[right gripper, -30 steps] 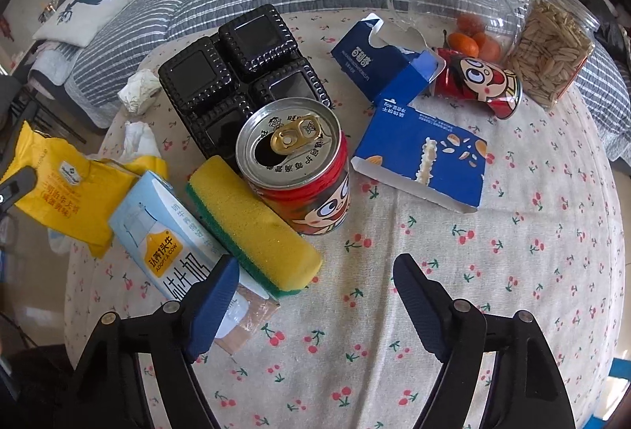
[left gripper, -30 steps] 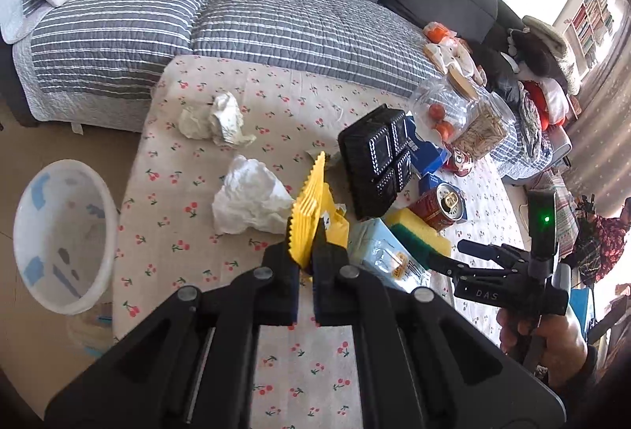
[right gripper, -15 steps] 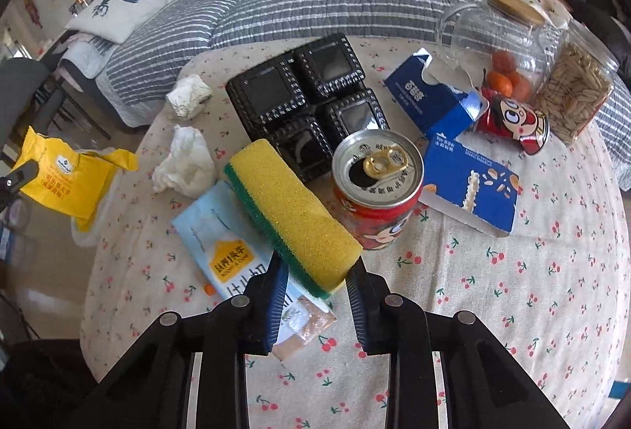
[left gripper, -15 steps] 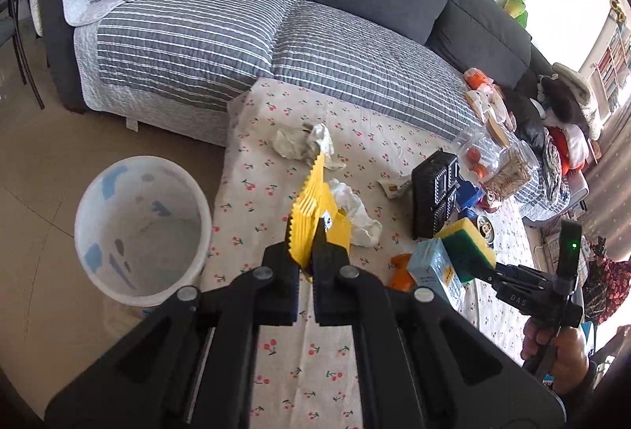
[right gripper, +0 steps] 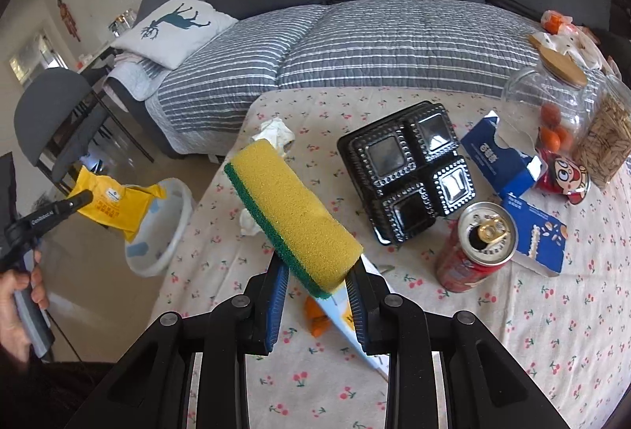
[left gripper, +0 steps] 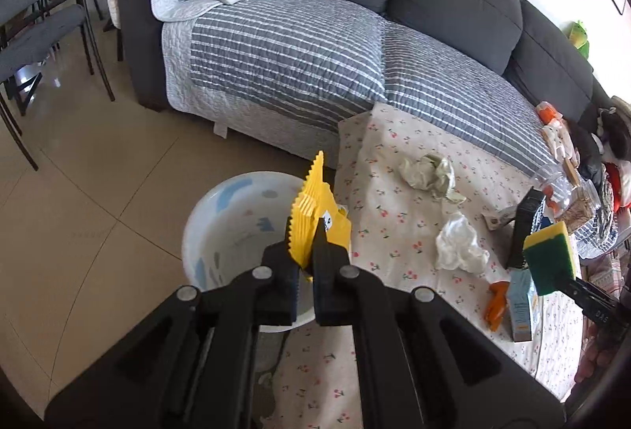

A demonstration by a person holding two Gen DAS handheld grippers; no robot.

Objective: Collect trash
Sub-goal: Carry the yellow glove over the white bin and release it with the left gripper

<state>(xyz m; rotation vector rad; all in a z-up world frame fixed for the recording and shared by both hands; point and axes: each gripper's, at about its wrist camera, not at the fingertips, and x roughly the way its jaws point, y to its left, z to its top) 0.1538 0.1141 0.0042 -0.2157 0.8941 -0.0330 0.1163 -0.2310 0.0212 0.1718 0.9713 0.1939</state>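
Note:
My left gripper (left gripper: pixel 305 257) is shut on a yellow snack wrapper (left gripper: pixel 311 216) and holds it over the rim of the white trash bin (left gripper: pixel 232 208) on the floor beside the table. It also shows in the right wrist view, the wrapper (right gripper: pixel 114 206) above the bin (right gripper: pixel 173 227). My right gripper (right gripper: pixel 317 285) is shut on a yellow and green sponge (right gripper: pixel 292 216), lifted above the table; the sponge shows in the left wrist view (left gripper: pixel 548 257). Crumpled tissues (left gripper: pixel 459 249) (left gripper: pixel 428 172) lie on the tablecloth.
On the cherry-print table (right gripper: pixel 512 330) are a black plastic tray (right gripper: pixel 414 168), an open red can (right gripper: pixel 479 247), torn blue cartons (right gripper: pixel 493 156), a light blue carton (left gripper: pixel 520 304), glass jars (right gripper: pixel 552 105) and an orange scrap (right gripper: pixel 315 318). A grey sofa (left gripper: pixel 315 42) stands behind; chairs (left gripper: pixel 35 26) at left.
My left gripper carried the yellow wrapper left, off the table to over the bin. My right gripper closed on the sponge and lifted it off the table.

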